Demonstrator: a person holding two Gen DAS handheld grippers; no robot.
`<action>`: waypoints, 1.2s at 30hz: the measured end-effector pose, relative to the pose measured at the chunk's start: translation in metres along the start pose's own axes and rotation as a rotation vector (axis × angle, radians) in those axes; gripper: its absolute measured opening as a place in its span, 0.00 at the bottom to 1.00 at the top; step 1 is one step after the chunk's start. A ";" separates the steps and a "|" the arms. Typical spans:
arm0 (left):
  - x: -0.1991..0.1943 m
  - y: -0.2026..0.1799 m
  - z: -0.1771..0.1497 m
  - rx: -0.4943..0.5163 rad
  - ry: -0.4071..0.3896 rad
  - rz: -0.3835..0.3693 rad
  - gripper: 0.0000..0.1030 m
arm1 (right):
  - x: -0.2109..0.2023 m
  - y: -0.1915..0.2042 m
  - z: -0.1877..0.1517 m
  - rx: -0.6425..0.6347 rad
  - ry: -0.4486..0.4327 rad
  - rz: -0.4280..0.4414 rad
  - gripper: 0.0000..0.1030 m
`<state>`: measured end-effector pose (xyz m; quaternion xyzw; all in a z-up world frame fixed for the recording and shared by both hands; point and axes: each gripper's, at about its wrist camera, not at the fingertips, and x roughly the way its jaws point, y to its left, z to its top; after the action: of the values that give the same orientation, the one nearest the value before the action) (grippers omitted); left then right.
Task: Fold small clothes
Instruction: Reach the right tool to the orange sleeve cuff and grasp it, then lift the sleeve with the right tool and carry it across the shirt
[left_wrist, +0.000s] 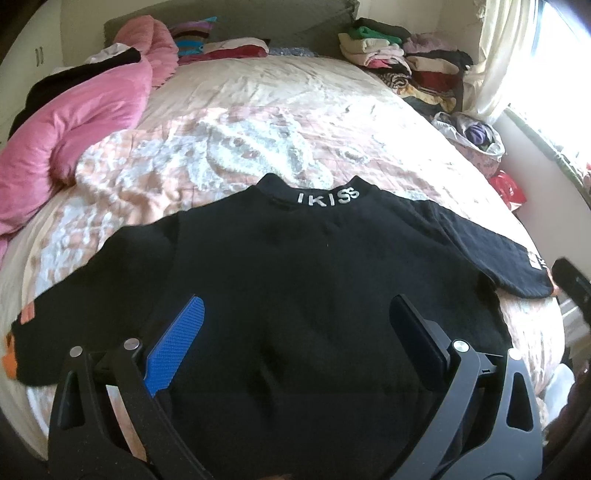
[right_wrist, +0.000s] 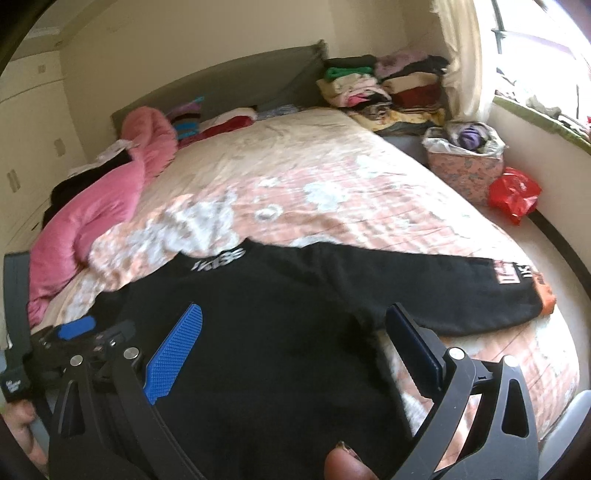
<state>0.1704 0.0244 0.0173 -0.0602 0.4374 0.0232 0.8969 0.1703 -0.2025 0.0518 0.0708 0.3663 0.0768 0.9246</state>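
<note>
You have one black top (left_wrist: 295, 280) spread on one bed (left_wrist: 258, 140), with two sleeves laid out, one to each side. You hold two tongs: the left tongs (left_wrist: 295, 332) and the right tongs (right_wrist: 291, 339), each with two fingers set wide apart. One pink quilt (left_wrist: 74, 122) is bunched along the bed's left edge. Two stacks of folded clothes (left_wrist: 406, 62) stand at the far right corner. One patterned box (right_wrist: 465, 170) and one red bag (right_wrist: 513, 192) sit beside the bed.
</note>
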 end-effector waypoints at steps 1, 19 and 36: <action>0.003 -0.002 0.003 0.005 0.001 0.003 0.91 | 0.003 -0.006 0.004 0.015 -0.005 -0.006 0.96; 0.058 -0.045 0.026 0.075 0.040 0.001 0.91 | 0.024 -0.139 0.013 0.275 -0.049 -0.210 0.96; 0.097 -0.064 0.032 0.120 0.065 0.016 0.91 | 0.062 -0.256 -0.028 0.578 0.068 -0.418 0.96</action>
<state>0.2616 -0.0363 -0.0336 -0.0036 0.4675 0.0024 0.8840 0.2186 -0.4385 -0.0581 0.2504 0.4101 -0.2184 0.8494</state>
